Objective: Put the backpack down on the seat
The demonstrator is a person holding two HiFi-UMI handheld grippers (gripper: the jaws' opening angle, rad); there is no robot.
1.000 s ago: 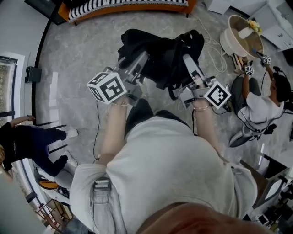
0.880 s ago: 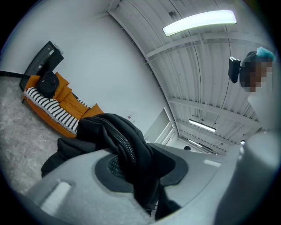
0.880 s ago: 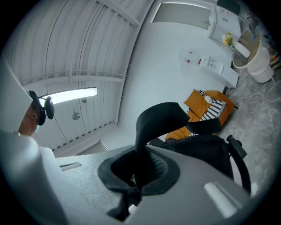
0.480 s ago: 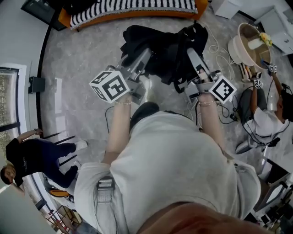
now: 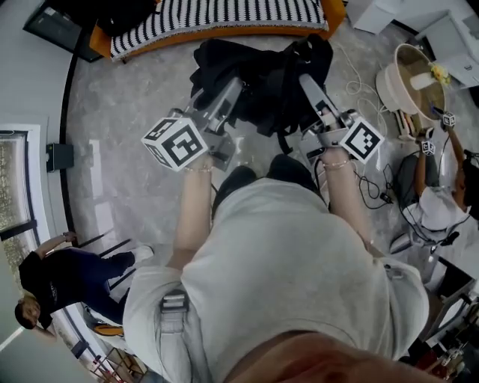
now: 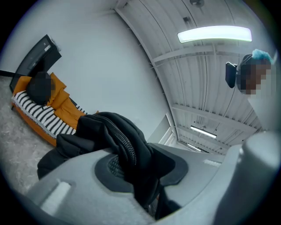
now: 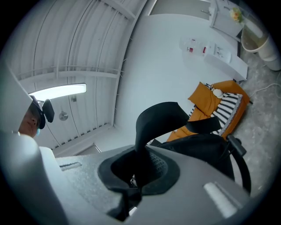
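Note:
The black backpack (image 5: 258, 78) hangs over the grey floor between my two grippers, just in front of the orange seat with its striped cushion (image 5: 224, 13). My left gripper (image 5: 224, 101) is shut on a fold of the backpack (image 6: 114, 132) along its zipper. In the left gripper view that gripper (image 6: 136, 178) pinches the cloth between its pads. My right gripper (image 5: 310, 86) is shut on a black strap (image 7: 153, 118) of the backpack, which loops up out of its jaws (image 7: 134, 178). The seat (image 7: 224, 105) lies beyond the bag.
A seated person (image 5: 434, 194) with small marker cubes and a round beige tub (image 5: 412, 75) are at the right, with cables (image 5: 374, 187) on the floor. Another person (image 5: 67, 269) is at the lower left. A dark item (image 5: 127, 11) lies on the seat's left end.
The seat has come further into view at the top, closer to the backpack. Both grippers keep their hold. The person at the lower left has drifted down the picture.

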